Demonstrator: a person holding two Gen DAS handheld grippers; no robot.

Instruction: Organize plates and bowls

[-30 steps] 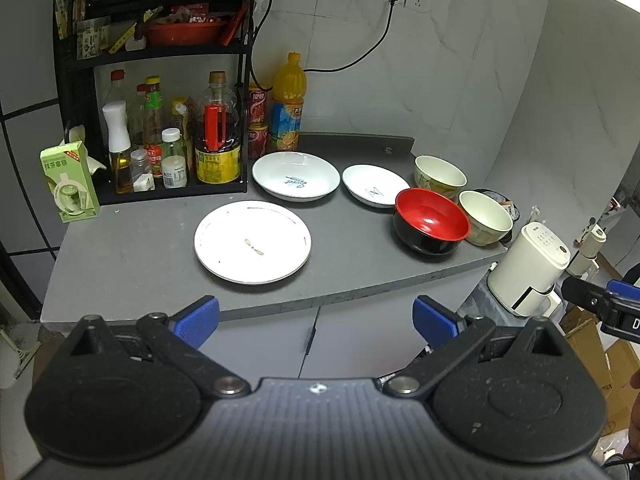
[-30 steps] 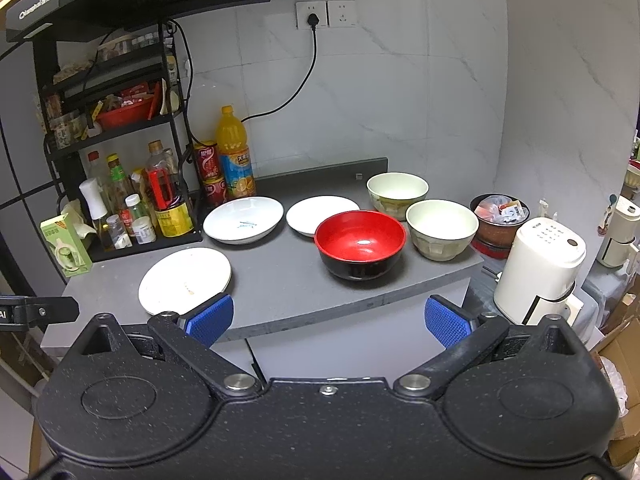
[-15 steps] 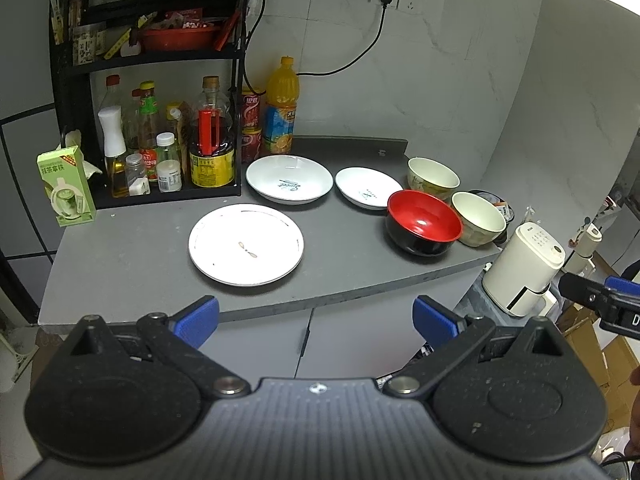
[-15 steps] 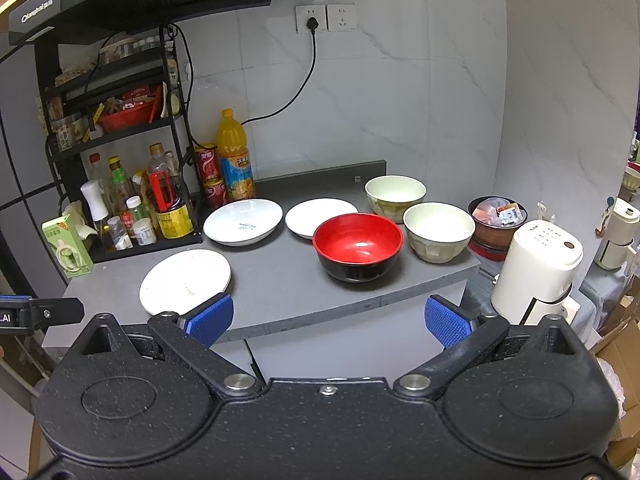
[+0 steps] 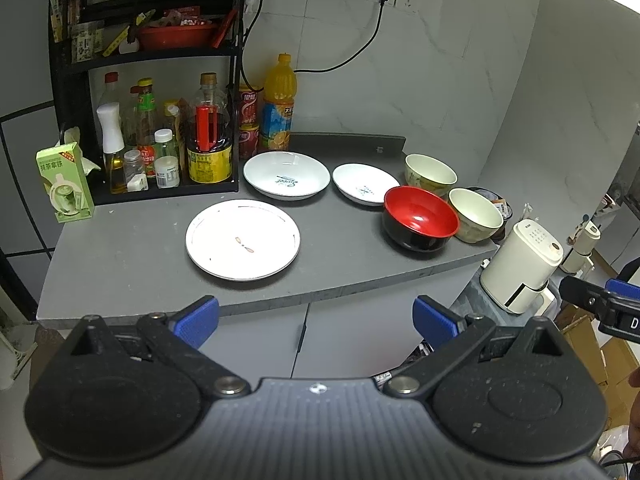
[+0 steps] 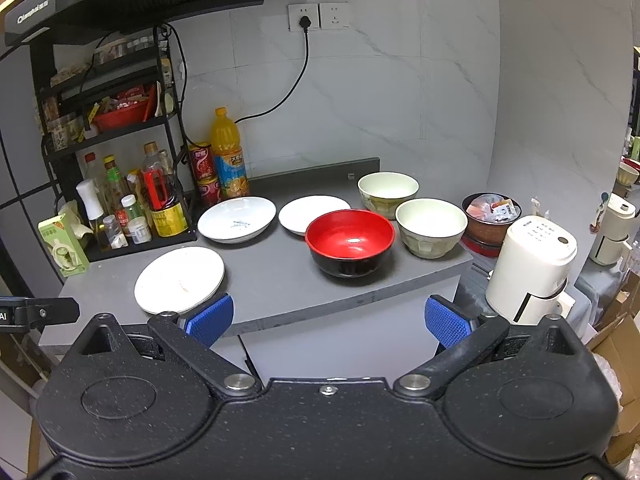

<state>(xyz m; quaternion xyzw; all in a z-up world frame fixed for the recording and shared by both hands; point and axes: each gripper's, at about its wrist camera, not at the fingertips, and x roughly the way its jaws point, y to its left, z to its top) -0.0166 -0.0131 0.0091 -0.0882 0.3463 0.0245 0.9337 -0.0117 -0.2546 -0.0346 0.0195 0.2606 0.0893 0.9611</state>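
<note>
Both grippers hang in front of the grey stone-look desk (image 5: 132,256), short of its front edge, and neither touches any dish. The left gripper (image 5: 316,316) has its blue-padded jaws spread wide with nothing between them, and the right gripper (image 6: 328,314) likewise holds its jaws wide apart and empty. On the desk, the flat white round plate with a thin dark rim line (image 5: 243,239) lies nearest the front edge, on the left. Behind it sits the deep white plate with a blue mark (image 5: 286,175), and just to the right of that the smaller shallow white plate (image 5: 366,183); the two look close but apart. The glossy bowl, red inside and black outside (image 6: 350,242), stands upright in front of the smaller plate, and its rim seems to overlap that plate's edge, though the angle makes contact hard to judge. Two cream ceramic bowls stand upright at the right end: one toward the back wall (image 6: 387,192), one nearer the desk's right edge (image 6: 431,227), just beside the red bowl. A black wire rack of sauce bottles (image 5: 168,148) occupies the back left corner, with a tall orange drink bottle (image 5: 279,104) beside it. A cream plastic appliance (image 6: 530,268) stands off the desk's right end, lower down.
</note>
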